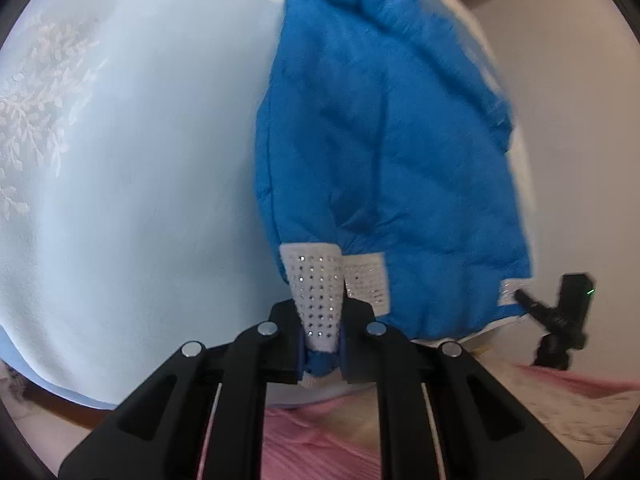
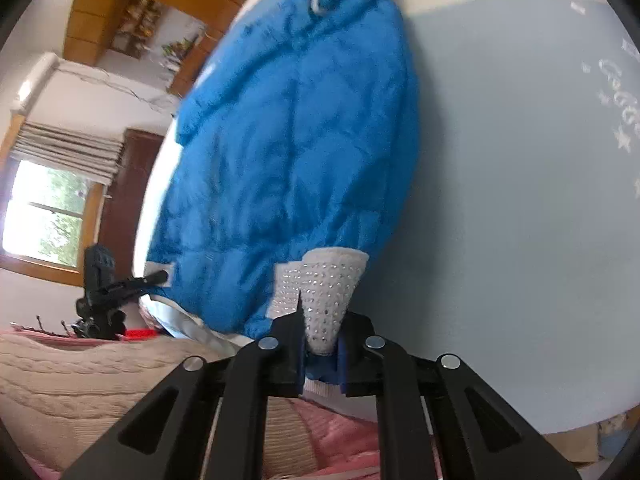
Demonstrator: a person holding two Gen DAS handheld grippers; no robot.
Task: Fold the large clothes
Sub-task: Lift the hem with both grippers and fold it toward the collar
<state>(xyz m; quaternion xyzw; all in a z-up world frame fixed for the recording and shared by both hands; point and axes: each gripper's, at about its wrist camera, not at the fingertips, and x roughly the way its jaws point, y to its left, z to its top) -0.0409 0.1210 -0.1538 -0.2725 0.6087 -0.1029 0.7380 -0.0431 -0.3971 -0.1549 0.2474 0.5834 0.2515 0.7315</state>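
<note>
The blue puffer jacket (image 1: 384,152) lies flat on the pale blue bed sheet (image 1: 152,184), its long axis running from the hem at the near edge of the bed up toward the collar at twelve o'clock in both wrist views. Each pair of jaws is pressed together on one lower corner of the jacket: the left gripper (image 1: 320,352) pinches a rhinestone-studded white trim tab (image 1: 314,292) at six o'clock of its view, with the jacket body spreading away toward one o'clock; the right gripper (image 2: 322,354) pinches the matching trim tab (image 2: 330,296), with the body stretching toward eleven o'clock. So both hands sit at the hem end, equally near, and the collar is the far end; judging from that, the next fold would carry the hem away from the person along the long axis. Counted: one jacket, two grippers, one sheet, and studded trim showing at three places along the hem in the left view. A pink and cream knitted blanket (image 2: 80,380) lies nearest the person.
</note>
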